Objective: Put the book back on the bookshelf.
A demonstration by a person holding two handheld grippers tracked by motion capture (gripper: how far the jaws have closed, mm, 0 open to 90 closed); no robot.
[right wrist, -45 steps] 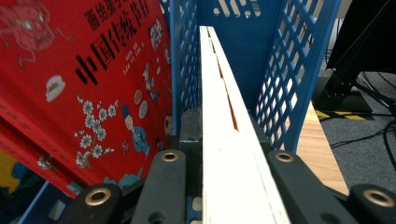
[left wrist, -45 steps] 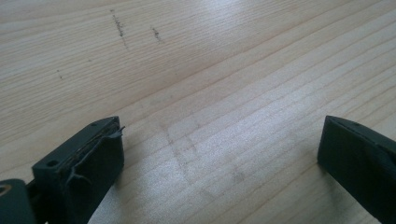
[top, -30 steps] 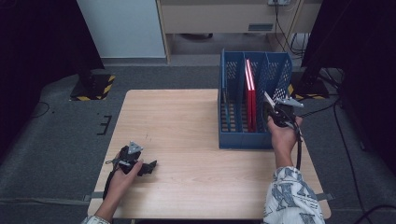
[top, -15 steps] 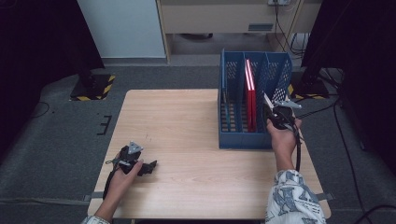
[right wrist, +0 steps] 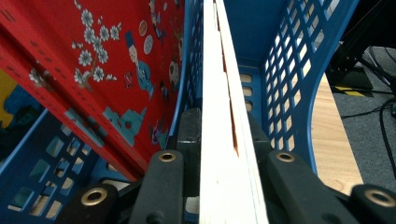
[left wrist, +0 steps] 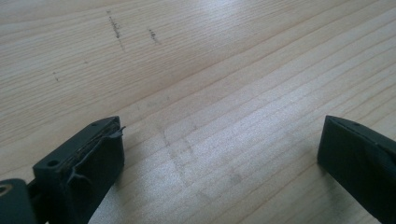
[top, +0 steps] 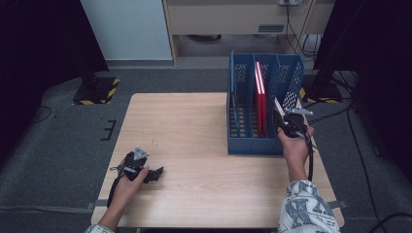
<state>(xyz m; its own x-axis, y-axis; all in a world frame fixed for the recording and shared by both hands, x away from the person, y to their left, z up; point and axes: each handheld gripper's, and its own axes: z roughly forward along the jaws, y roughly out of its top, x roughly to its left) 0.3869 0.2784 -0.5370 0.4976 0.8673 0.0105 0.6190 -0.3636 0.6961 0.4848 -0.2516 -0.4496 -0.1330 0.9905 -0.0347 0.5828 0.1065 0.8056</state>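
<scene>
Left hand-held gripper (top: 155, 173): lies on the desk (top: 184, 126) near the front edge, jaws wide apart with nothing between them, exactly where it lay a second ago. Farther in, right hand-held gripper (right wrist: 219, 135): clamped narrowly on a thin white-edged book (right wrist: 215, 93). Holds it upright in the rightmost compartment of the blue file rack (top: 243, 145), between divider and outer wall. Has crept only slightly nearer and lower since a second ago, so probably the final lowering; cannot tell if the bottom edge rests yet. Beyond, in the middle compartment, red book (top: 261, 102): blossoms and small figures on the cover, no legible lettering.
</scene>
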